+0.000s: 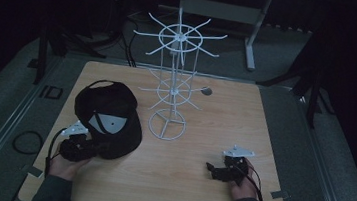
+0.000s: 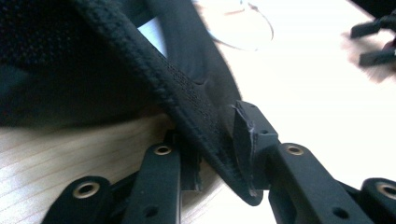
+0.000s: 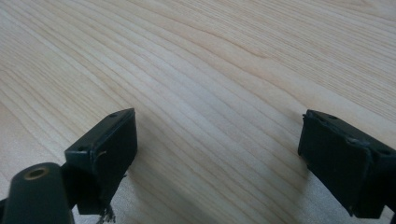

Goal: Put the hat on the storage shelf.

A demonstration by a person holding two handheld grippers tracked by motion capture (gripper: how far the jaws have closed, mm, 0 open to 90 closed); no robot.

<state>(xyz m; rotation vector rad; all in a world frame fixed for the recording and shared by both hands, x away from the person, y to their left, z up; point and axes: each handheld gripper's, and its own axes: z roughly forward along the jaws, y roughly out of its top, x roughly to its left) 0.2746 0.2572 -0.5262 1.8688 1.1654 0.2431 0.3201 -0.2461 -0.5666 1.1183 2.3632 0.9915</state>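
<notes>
Left gripper view: my left gripper pinches the black cap's brim edge; the shallow bite could slip. My right gripper is spread above the counter.

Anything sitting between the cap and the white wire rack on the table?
Nothing visible. The black cap lies left of the white wire rack, with bare wooden table between it and the rack's ring base. The left gripper is shut on the cap's edge; the right gripper is open, off to the right.
</notes>
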